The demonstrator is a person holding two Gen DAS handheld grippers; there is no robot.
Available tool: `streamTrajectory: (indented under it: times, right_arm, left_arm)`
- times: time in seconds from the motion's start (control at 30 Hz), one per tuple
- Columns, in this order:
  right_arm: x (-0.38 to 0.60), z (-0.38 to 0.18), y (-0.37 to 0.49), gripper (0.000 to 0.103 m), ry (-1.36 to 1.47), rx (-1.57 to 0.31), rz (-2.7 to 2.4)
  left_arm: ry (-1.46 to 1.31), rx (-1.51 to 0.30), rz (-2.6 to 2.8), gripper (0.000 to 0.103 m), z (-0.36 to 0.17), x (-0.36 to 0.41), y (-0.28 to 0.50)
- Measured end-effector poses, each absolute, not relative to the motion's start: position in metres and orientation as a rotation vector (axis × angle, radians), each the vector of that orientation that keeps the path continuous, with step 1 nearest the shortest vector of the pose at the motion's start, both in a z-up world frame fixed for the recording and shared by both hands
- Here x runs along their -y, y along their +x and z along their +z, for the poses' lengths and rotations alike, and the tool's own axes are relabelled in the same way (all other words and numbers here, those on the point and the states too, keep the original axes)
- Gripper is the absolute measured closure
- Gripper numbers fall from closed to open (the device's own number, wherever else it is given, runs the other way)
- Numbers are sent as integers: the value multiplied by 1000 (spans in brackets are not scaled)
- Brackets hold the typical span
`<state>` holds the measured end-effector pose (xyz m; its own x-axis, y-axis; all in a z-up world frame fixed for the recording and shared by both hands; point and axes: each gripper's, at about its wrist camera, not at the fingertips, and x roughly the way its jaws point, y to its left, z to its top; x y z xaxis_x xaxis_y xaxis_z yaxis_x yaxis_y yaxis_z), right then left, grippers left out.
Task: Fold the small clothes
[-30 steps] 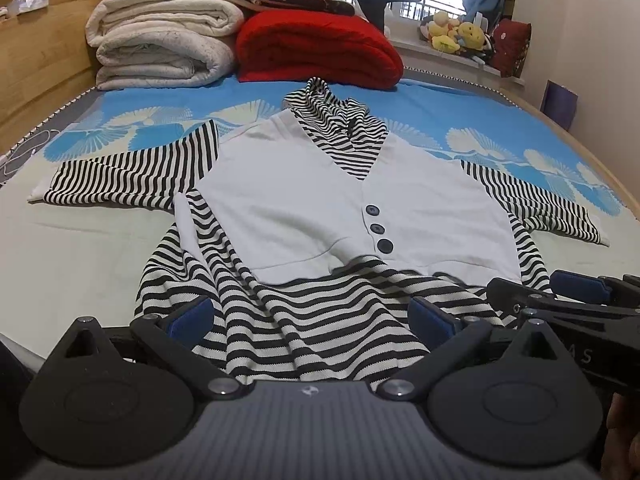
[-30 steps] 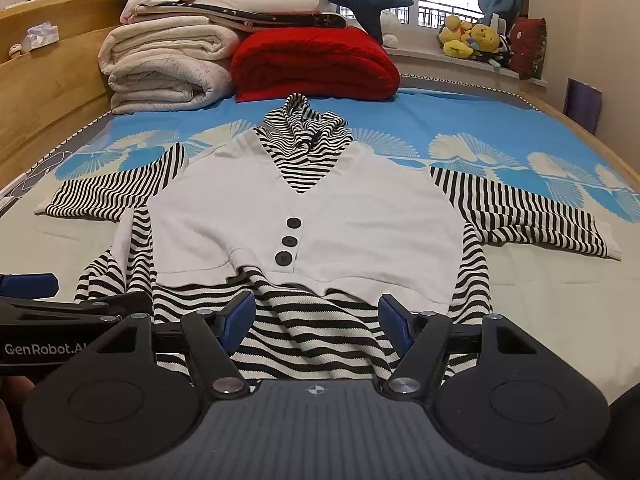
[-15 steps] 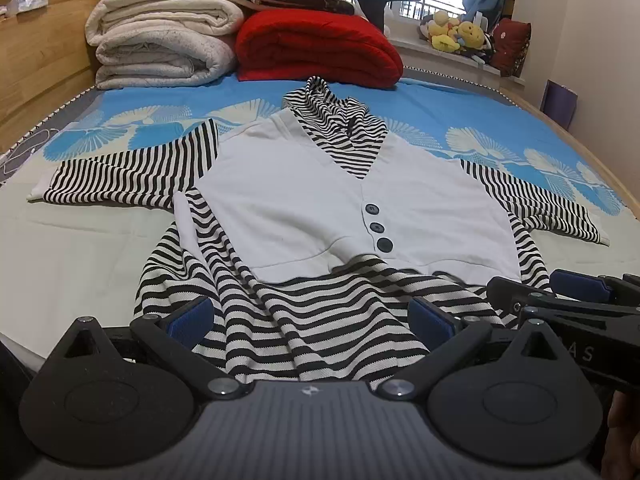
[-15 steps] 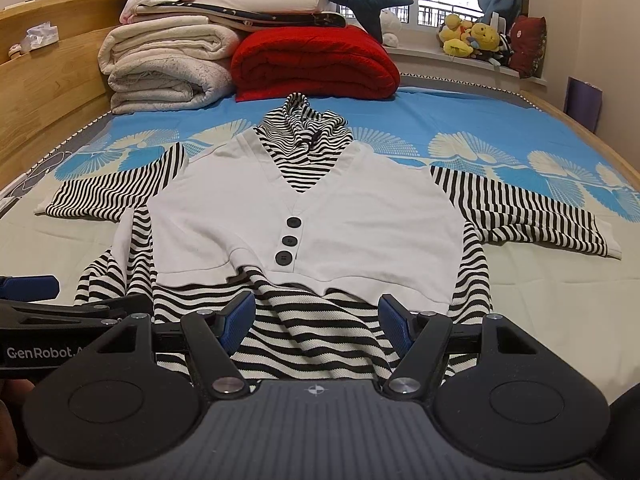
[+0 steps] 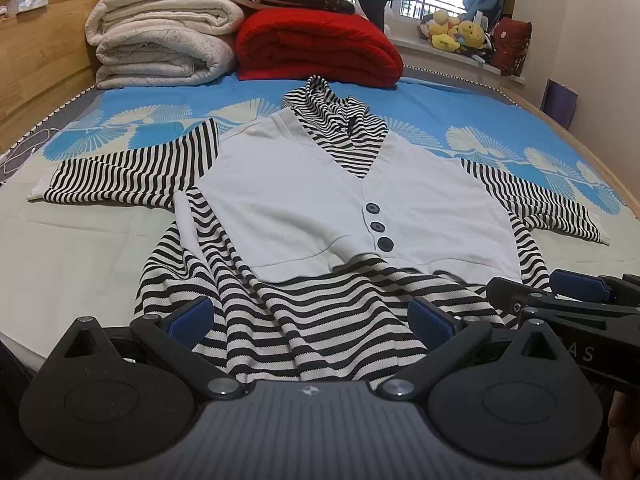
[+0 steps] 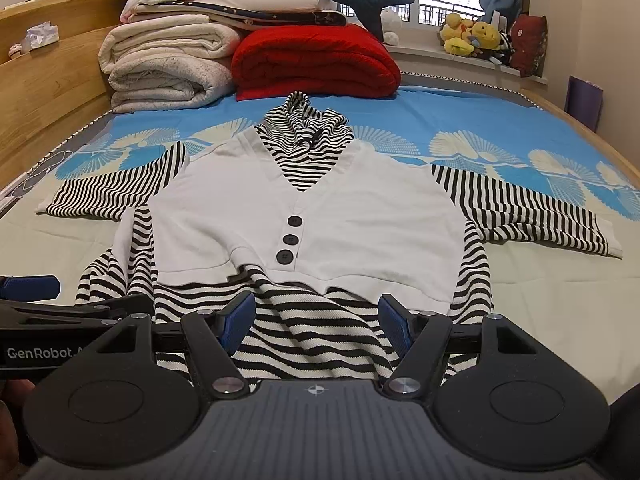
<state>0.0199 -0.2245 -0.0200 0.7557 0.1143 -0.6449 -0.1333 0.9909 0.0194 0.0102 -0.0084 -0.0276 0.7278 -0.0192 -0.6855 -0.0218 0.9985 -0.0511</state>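
A small black-and-white striped top with a white buttoned vest front lies face up on the bed, sleeves spread to both sides, collar away from me; it also shows in the right wrist view. Its striped hem is rumpled near me. My left gripper is open and empty, just over the hem's left part. My right gripper is open and empty over the hem's right part. Each gripper shows at the edge of the other's view.
The bed has a blue and cream patterned sheet. Folded white blankets and a red quilt are stacked at the far end. A wooden headboard runs along the left. Plush toys sit on the window sill.
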Motion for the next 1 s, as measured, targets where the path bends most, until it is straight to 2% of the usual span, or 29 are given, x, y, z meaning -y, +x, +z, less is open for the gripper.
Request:
streamTrajectory:
  times: [0.3, 0.5, 0.73, 0.83, 0.9, 0.93, 1.0]
  right_arm:
    - [224, -21, 20, 34, -36, -701, 134]
    - [238, -24, 30, 45, -14, -714, 48]
    - [286, -50, 69, 45, 76, -826, -149]
    - [308, -70, 82, 45, 132, -899, -223]
    - [318, -85, 88, 47, 170, -952, -253]
    - [321, -91, 89, 54, 182, -976, -264]
    - [324, -105, 89, 67, 197, -1022, -280]
  left_arm:
    - [-53, -761, 4, 0, -30, 7, 10]
    - [-49, -812, 95, 0, -38, -13, 27]
    - [-32, -908, 191, 3, -58, -53, 70]
    - [-30, -967, 213, 11, -76, -66, 83]
    - [-37, -1023, 215, 30, -90, -73, 84]
    - [-48, -1060, 217, 36, -99, -78, 83]
    - [-56, -1108, 241, 61, -111, -87, 79]
